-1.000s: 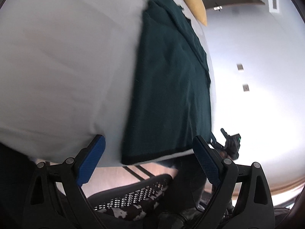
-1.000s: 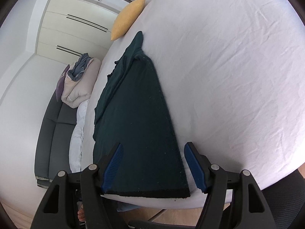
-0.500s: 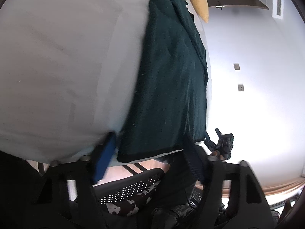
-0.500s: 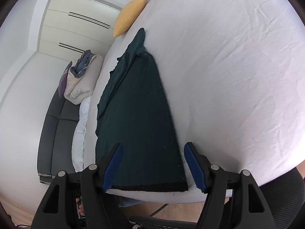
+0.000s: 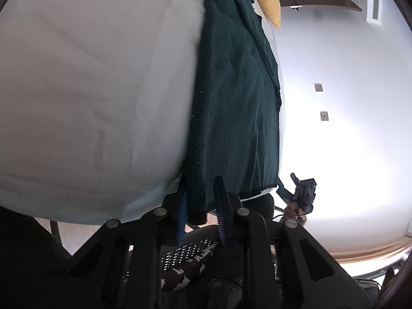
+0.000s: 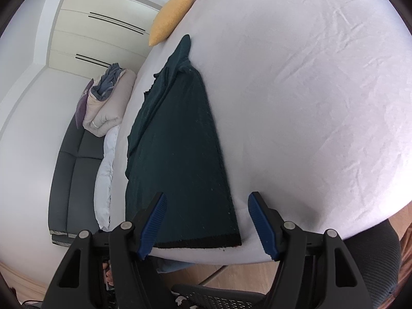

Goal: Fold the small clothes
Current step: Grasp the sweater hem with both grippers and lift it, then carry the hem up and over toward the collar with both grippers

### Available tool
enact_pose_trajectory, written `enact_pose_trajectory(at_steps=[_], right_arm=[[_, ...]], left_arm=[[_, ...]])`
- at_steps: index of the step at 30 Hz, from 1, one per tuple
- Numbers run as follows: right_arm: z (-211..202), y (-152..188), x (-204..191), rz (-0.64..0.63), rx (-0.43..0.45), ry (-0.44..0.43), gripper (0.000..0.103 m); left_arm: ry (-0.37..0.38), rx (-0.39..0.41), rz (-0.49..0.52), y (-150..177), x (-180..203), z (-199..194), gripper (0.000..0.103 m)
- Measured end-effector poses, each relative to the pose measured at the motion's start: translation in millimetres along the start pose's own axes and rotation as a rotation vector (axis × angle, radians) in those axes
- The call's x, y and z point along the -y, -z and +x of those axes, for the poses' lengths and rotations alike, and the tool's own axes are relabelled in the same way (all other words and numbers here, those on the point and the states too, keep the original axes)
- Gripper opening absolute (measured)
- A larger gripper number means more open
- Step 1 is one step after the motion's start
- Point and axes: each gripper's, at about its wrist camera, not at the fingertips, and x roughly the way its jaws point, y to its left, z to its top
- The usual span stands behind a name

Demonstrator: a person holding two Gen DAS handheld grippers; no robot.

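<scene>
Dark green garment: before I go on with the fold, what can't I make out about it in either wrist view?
- Left wrist view: the dark green garment's near corner is hidden between the closing left gripper's fingers.
- Right wrist view: its near left corner lies behind the open right gripper's finger.
- Both views: its underside, and what garment it is.

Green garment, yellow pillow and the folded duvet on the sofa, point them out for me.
green garment [image 6: 180,154], right wrist view, middle of the cloth.
yellow pillow [image 6: 172,16], right wrist view, centre of its face.
folded duvet [image 6: 108,105], right wrist view, beige outer fold.
</scene>
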Motion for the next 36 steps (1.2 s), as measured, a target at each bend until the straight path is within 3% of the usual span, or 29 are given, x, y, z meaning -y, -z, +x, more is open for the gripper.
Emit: enact_pose_trajectory(at_steps=[6, 12, 18, 24, 36], right_arm=[[-6, -2, 3, 0.002, -0.024, 0.062, 0.068], [9, 4, -3, -0.019, -0.127, 0.056, 0.068], [24, 11, -6, -0.026, -0.177, 0.038, 0.050], [22, 15, 0, -0.026, -0.175, 0.056, 0.013], [14, 11, -23, -0.085, -0.108, 0.025, 0.009]], left_arm=[[-0.027, 0.007, 0.024, 1, 10, 4, 0.008], [-0.044, 0.010, 0.033, -2, 10, -2, 0.007], [-0.044, 0.018, 0.041, -1, 12, 0, 0.006], [-0.044, 0.024, 0.055, 1, 12, 2, 0.005], [0.006, 0.095, 0.088, 5, 24, -10, 0.004]])
